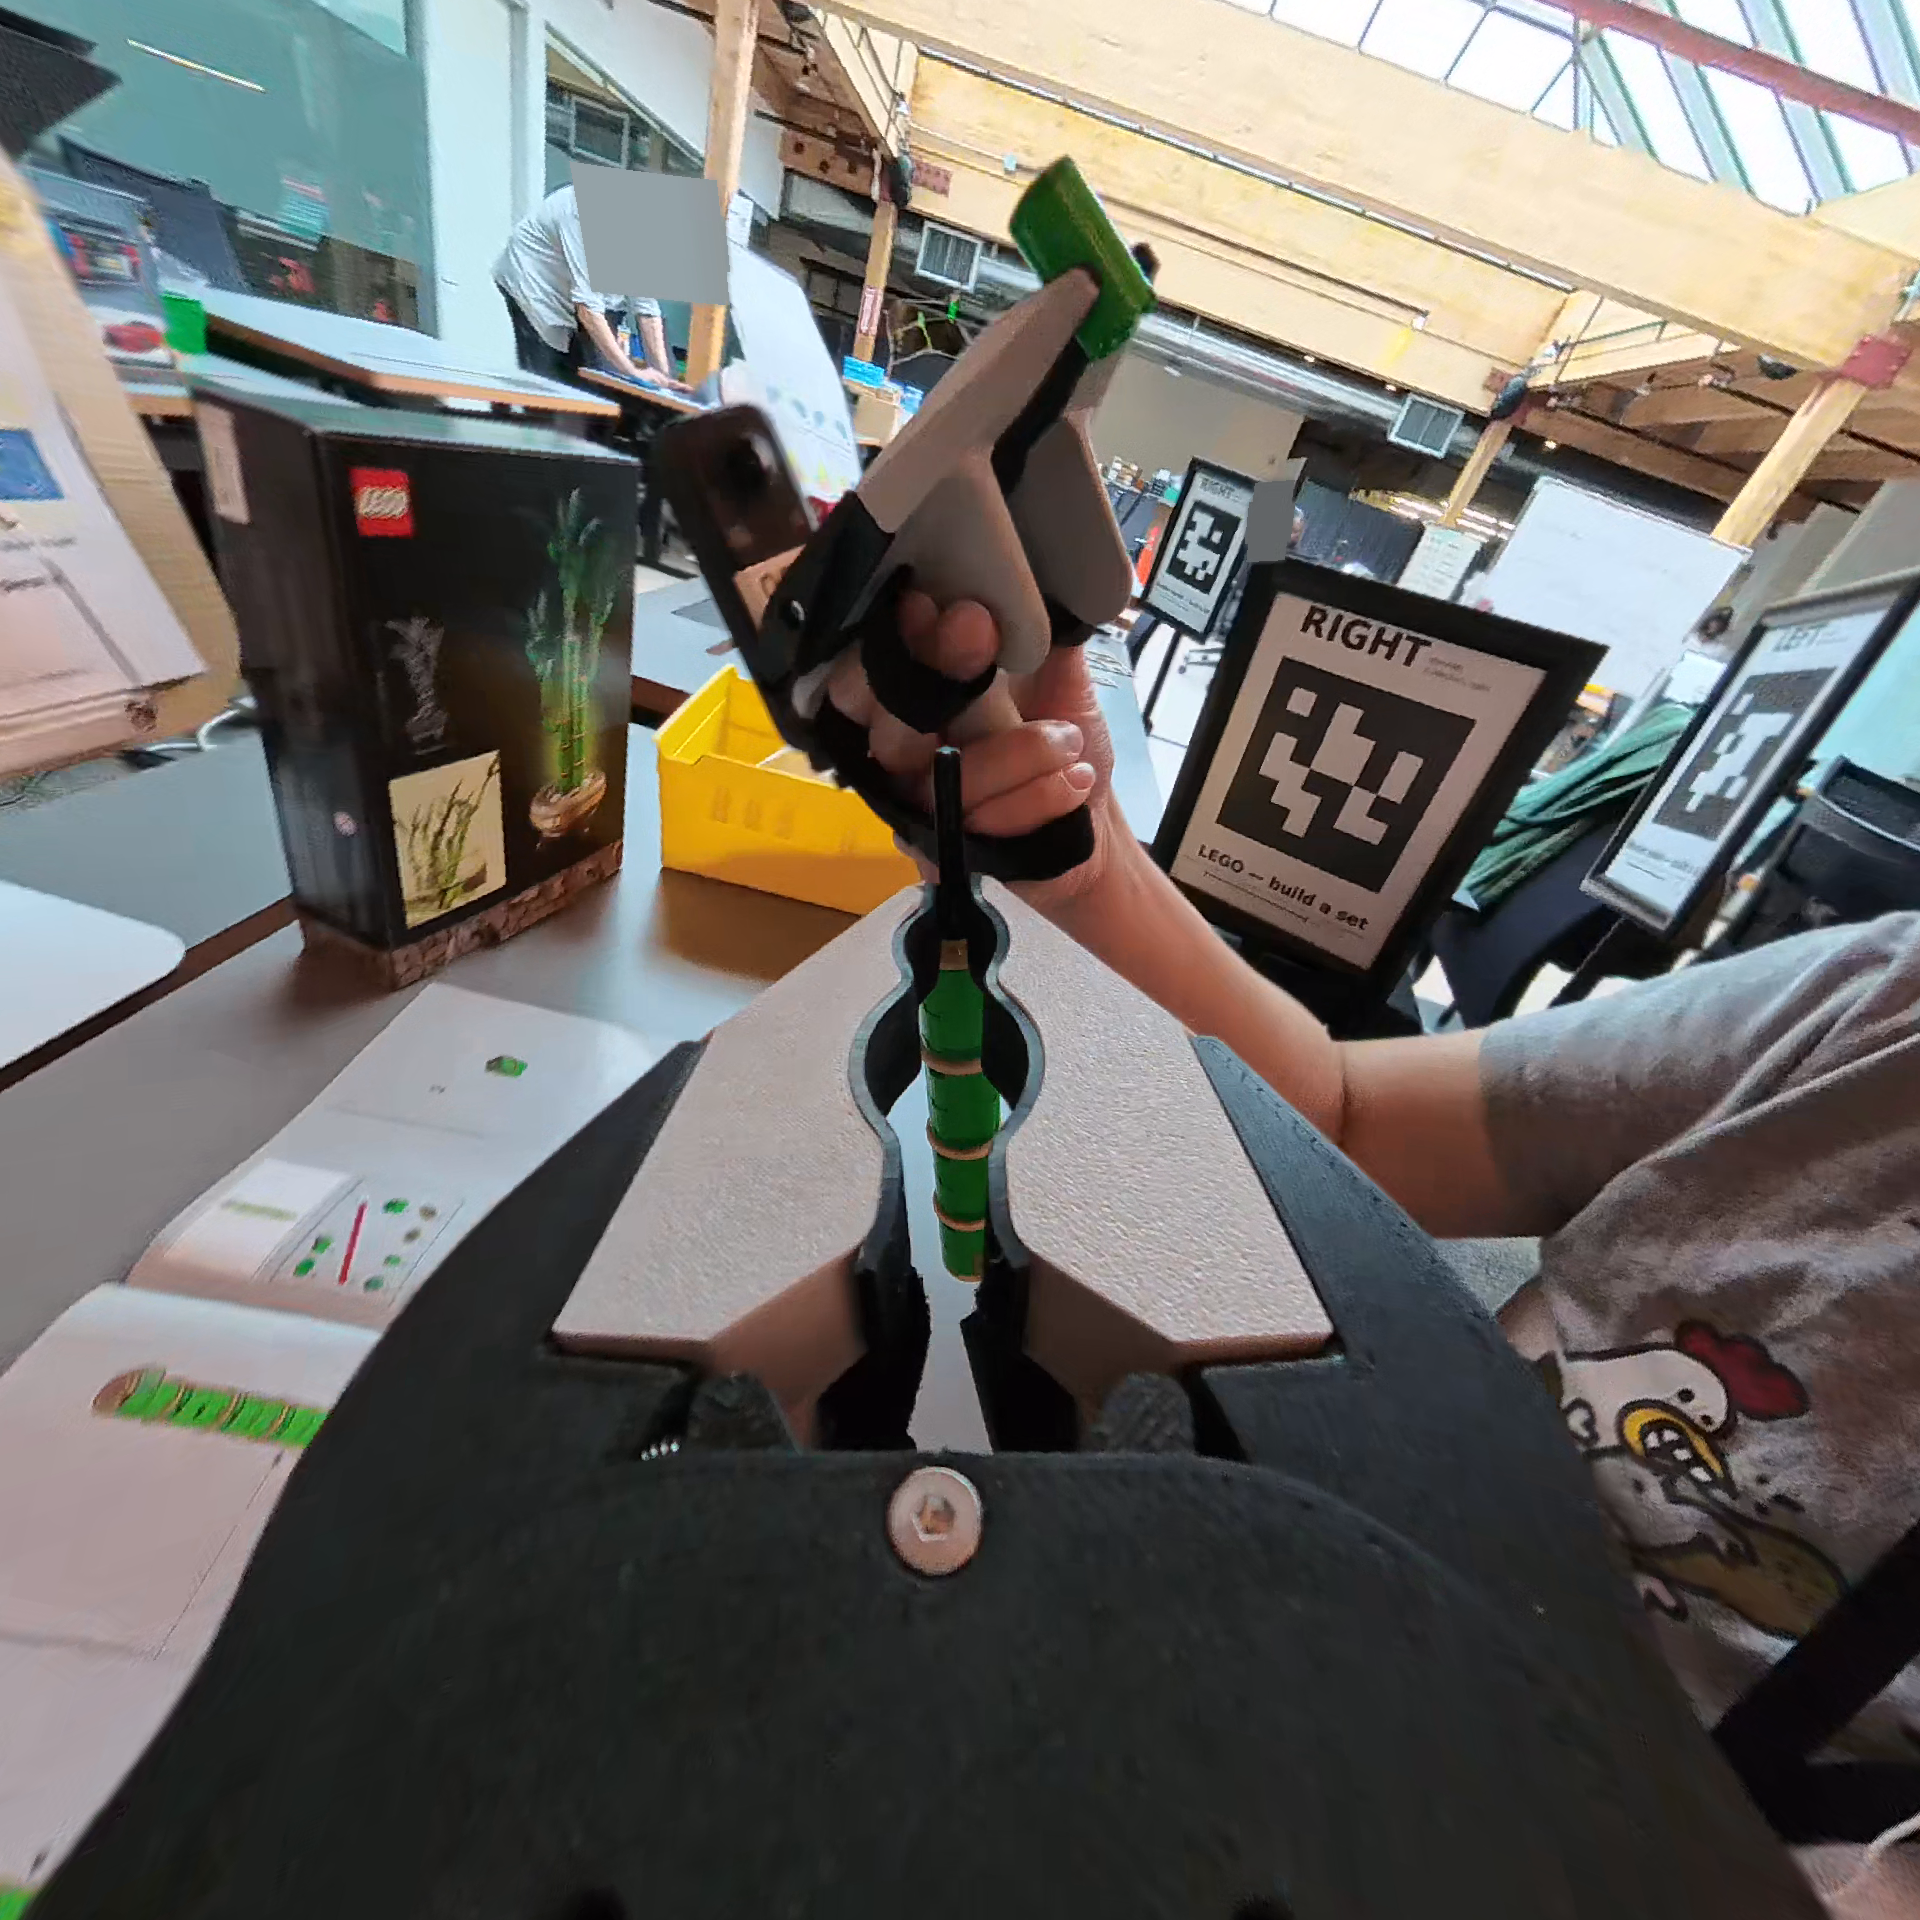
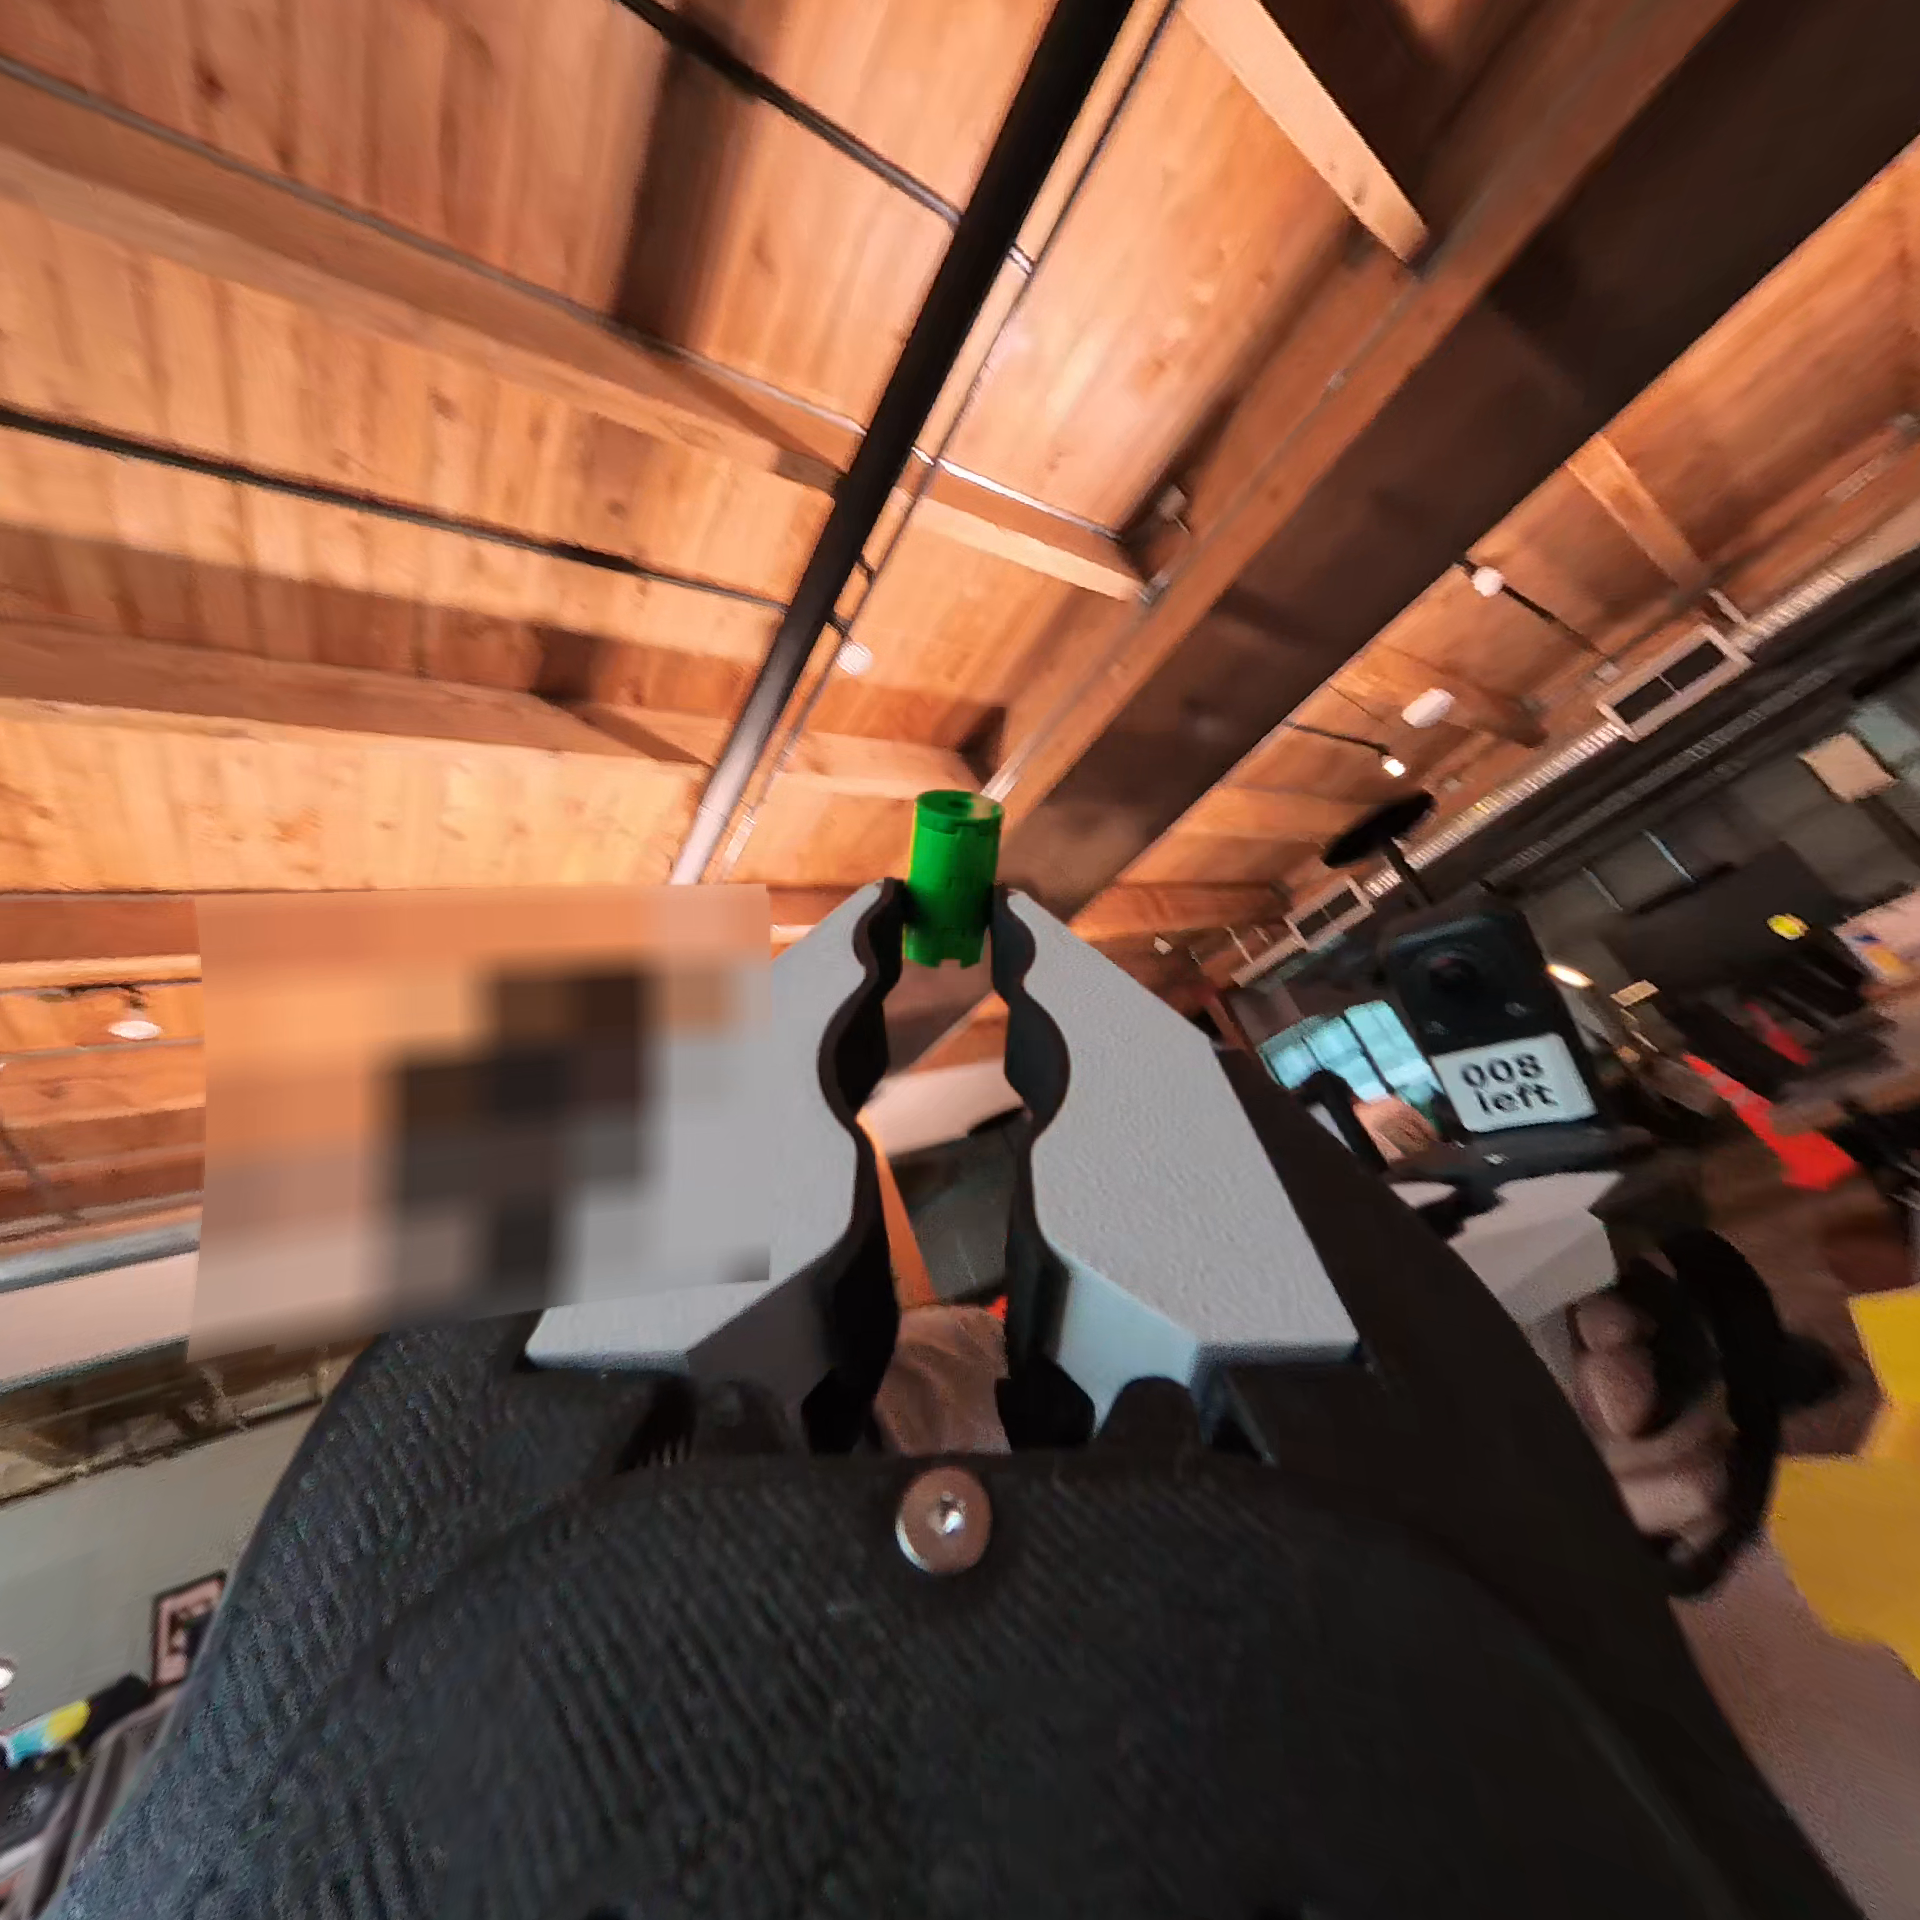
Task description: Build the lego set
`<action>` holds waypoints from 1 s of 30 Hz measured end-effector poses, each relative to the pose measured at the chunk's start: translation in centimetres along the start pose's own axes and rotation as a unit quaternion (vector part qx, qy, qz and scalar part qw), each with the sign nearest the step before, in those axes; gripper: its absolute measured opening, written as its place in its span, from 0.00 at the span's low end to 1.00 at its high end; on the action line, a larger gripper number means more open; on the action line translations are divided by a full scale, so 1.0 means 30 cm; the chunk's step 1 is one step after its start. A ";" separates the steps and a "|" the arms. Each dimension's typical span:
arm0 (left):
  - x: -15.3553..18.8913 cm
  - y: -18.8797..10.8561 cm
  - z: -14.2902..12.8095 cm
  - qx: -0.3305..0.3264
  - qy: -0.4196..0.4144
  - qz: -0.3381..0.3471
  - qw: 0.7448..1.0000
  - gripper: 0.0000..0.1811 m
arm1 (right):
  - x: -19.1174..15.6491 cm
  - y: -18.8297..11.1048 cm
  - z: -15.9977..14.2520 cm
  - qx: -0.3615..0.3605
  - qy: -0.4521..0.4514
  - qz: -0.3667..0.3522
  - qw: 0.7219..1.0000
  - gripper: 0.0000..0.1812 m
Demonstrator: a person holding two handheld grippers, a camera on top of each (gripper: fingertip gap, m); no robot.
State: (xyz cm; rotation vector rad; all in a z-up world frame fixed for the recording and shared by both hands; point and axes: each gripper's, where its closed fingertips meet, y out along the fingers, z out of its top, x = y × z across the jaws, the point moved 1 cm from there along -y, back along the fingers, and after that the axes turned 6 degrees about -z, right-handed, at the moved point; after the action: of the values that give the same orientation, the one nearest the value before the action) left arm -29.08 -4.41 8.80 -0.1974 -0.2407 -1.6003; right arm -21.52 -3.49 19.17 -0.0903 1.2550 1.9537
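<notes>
My left gripper point(image 1: 951, 904) is shut on a bamboo stalk point(image 1: 958, 1122): green round bricks with tan rings threaded on a black axle point(image 1: 948, 821) that sticks out past the fingertips. My right gripper point(image 2: 940, 914) is shut on a single green round brick point(image 2: 948, 894), which it holds up toward the wooden ceiling. In the left wrist view the right gripper point(image 1: 1081, 260) is raised above and beyond the stalk, tilted up to the right, with the green brick point(image 1: 1081, 260) at its tip and a hand point(image 1: 997, 758) around its handle.
An open instruction booklet point(image 1: 312, 1247) lies on the dark table point(image 1: 135, 831) at the left. The black set box point(image 1: 436, 675) and a yellow bin point(image 1: 748, 800) stand behind it. Framed marker signs point(image 1: 1361, 769) stand at the right. A person in a grey shirt point(image 1: 1714, 1299) is close on the right. There is about 12 centimeters between the tips of the two grippers.
</notes>
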 end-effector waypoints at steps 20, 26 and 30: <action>0.086 0.116 0.101 -0.065 0.102 0.061 0.991 0.01 | -0.003 0.022 -0.001 0.131 0.212 0.028 0.968 0.07; 0.136 0.104 0.121 -0.060 0.110 0.067 0.990 0.01 | 0.044 0.048 -0.046 0.083 0.128 -0.080 0.985 0.08; 0.147 0.102 0.111 -0.057 0.060 0.055 0.995 0.01 | 0.066 0.060 -0.068 0.072 0.138 -0.131 0.979 0.07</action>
State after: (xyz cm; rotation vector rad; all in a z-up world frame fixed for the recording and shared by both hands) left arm -26.30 -7.83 13.31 -0.1984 -0.0433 -1.5114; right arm -24.73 -4.33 18.58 -0.4431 1.4777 1.6579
